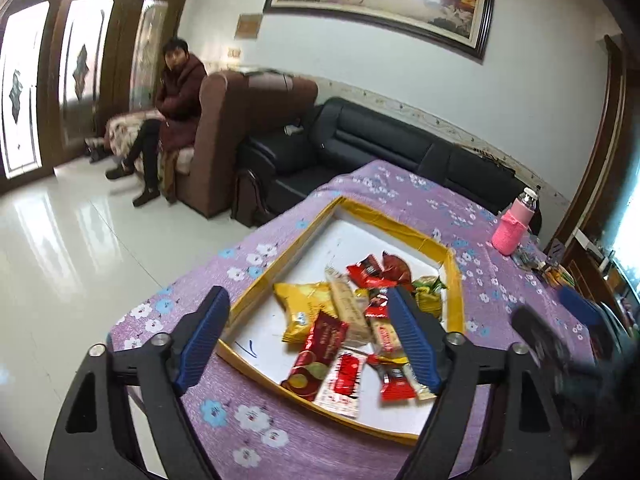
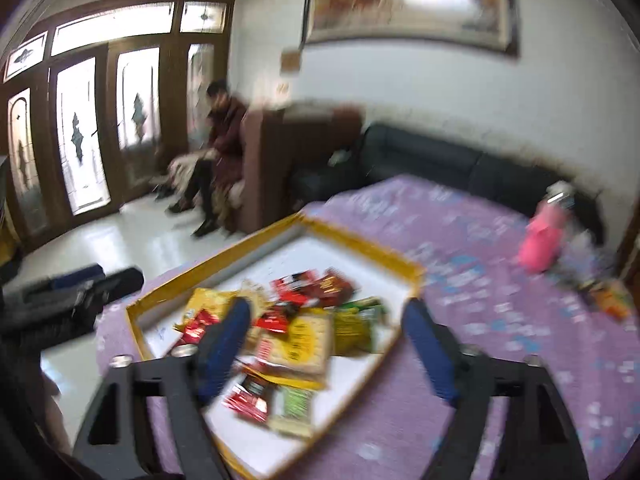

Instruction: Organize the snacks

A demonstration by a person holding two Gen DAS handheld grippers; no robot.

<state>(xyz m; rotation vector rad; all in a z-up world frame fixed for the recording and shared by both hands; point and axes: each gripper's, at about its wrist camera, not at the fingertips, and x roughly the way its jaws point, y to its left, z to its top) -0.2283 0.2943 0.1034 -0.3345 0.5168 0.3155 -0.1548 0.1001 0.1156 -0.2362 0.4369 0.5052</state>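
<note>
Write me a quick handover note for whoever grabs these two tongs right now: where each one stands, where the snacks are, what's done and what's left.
Left tongs: open, nothing between the fingers, held above the near side of the tray.
Right tongs: open, holding nothing, also above the tray; that view is blurred.
Snacks: all lie in a loose overlapping heap inside the yellow-rimmed tray on the purple flowered cloth. I see none lying loose on the cloth near the tray.
Done: snacks are gathered in the tray.
Left: they are jumbled, so sorting or lining them up seems to remain.
Aside: a pink bottle stands at the far side of the table.
</note>
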